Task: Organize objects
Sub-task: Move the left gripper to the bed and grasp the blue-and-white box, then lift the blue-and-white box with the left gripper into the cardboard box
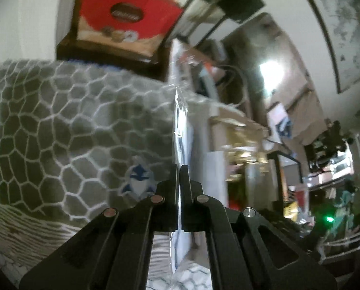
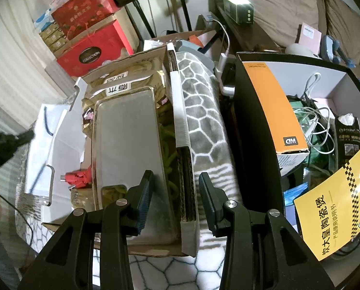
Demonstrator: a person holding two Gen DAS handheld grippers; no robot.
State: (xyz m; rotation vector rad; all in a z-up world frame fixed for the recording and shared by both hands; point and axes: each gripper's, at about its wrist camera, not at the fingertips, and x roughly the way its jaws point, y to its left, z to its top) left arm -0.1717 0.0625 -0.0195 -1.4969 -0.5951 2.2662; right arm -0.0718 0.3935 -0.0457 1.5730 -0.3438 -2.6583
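My left gripper (image 1: 178, 171) is shut on a thin clear plastic bag (image 1: 181, 120) with white and blue print, held edge-on in front of the grey honeycomb blanket (image 1: 59, 125). It also shows at the left edge of the right wrist view (image 2: 23, 136), beside the same white bag (image 2: 47, 133). My right gripper (image 2: 176, 181) is open and empty, above the right wall of a cardboard box (image 2: 177, 111). That box holds a clear rectangular lid (image 2: 129, 145), gold snack packets (image 2: 122, 79) and a red cable (image 2: 77, 177).
A black box (image 2: 250, 125) at the right holds an orange WD carton (image 2: 278, 111), white cables (image 2: 317, 123) and a yellow booklet (image 2: 334, 205). Red gift boxes (image 2: 90, 38) are stacked at the back left. The honeycomb blanket (image 2: 201, 116) lies between the two boxes.
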